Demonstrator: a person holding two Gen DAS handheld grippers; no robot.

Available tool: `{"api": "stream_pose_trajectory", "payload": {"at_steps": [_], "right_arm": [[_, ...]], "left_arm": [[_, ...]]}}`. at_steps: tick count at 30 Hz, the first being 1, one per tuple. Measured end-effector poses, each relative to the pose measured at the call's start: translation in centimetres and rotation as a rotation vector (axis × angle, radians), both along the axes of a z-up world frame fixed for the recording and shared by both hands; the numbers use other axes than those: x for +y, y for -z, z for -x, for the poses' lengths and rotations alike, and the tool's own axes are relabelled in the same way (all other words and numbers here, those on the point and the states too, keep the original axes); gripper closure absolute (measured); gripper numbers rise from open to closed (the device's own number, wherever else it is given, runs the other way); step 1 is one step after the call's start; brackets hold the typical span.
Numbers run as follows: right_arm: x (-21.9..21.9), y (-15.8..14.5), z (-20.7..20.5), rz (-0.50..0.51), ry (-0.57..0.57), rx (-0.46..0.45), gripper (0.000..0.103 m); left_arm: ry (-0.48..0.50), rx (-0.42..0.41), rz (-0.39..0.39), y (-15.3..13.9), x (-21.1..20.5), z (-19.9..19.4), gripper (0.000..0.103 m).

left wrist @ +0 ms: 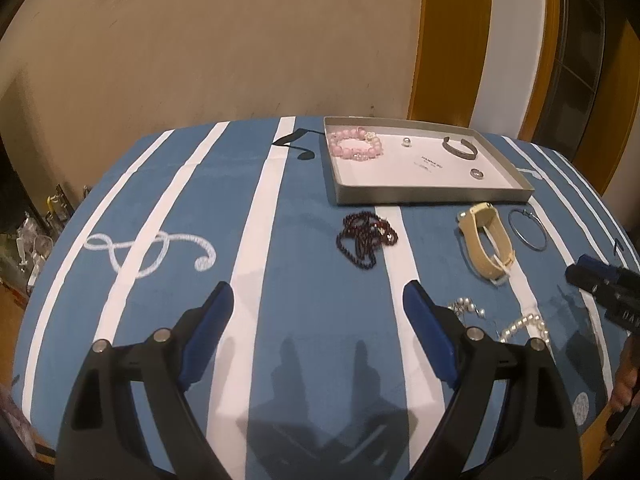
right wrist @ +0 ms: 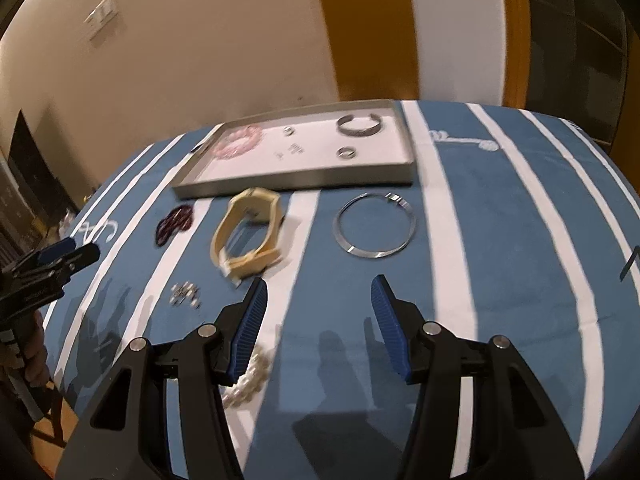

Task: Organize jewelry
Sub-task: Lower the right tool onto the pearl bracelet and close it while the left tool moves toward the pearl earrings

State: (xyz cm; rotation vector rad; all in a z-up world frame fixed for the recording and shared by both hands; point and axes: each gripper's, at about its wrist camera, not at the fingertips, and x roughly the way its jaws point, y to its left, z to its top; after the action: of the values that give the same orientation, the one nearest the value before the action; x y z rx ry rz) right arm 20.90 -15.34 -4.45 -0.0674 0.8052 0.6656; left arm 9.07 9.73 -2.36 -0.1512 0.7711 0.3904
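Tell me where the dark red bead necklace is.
The dark red bead necklace lies bunched on the blue striped cloth, just in front of the tray, left of the cream watch.

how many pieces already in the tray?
4. Pink bead bracelet at the tray's far left corner, small silver ring beside it, open metal cuff far right, band ring near right. None looks hidden.

A blue, white-striped tablecloth (left wrist: 304,320) covers the table. Near its far edge sits a grey tray (left wrist: 432,194); just before it lie dark beads (left wrist: 366,238), a cream watch (left wrist: 486,242), a thin silver hoop (left wrist: 528,228) and, nearer still, pearls (left wrist: 528,326).
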Motion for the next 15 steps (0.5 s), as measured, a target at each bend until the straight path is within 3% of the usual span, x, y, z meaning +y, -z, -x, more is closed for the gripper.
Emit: {"api": "stream_pose_trajectory", "payload": {"at_steps": [9, 15], "right_arm": [[1.7, 1.0, 3.6, 0.042, -0.056, -0.030, 0.056], [2.7, 1.9, 3.7, 0.093, -0.054, -0.030, 0.061]], "left_arm": [[0.000, -0.019, 0.014, 0.3, -2.1, 2.4, 0.017], [0.004, -0.020, 0.017, 0.6, -2.9, 3.2, 0.017]]}}
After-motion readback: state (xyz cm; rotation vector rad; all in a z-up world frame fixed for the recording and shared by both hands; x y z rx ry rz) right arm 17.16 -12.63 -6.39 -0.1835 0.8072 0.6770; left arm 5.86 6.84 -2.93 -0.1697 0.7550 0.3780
